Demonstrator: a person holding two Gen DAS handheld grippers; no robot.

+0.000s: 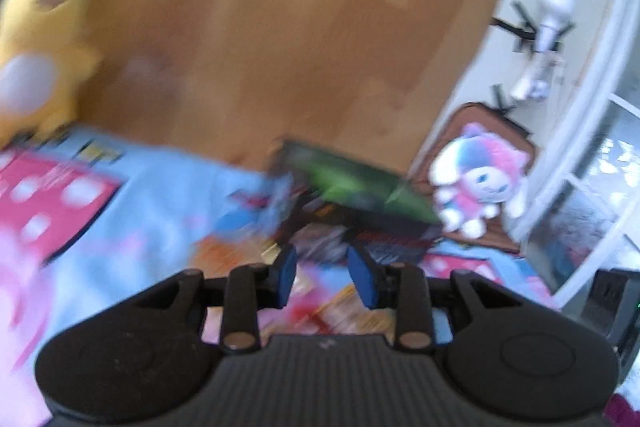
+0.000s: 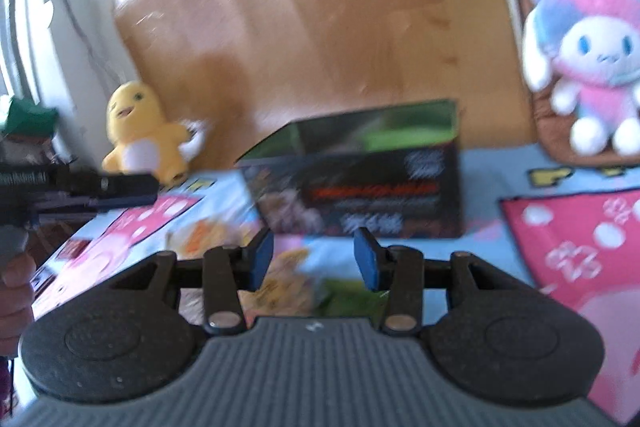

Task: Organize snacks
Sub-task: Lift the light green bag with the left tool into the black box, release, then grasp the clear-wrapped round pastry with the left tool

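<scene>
Both views were smeared by motion. The left tongs (image 1: pixel 322 277) stood partly open with nothing between the blue pads, above bright snack packets (image 1: pixel 340 311) lying on the blue and pink cloth (image 1: pixel 152 195). The right tongs (image 2: pixel 314 259) were likewise parted and empty, over what looked like a yellow and green snack packet (image 2: pixel 304 291). The dark box with a green top (image 2: pixel 360 171) sat farther back on the cloth, before a brown cardboard sheet (image 2: pixel 304 7). A yellow plush (image 2: pixel 140 131) and a pink-and-white plush (image 2: pixel 588 59) flanked it.

The box (image 2: pixel 356 171) stands far on the table (image 2: pixel 488 171); nearer, in front of it, lie probably snack packets (image 2: pixel 288 283); behind it leans a cardboard sheet (image 2: pixel 304 19).
</scene>
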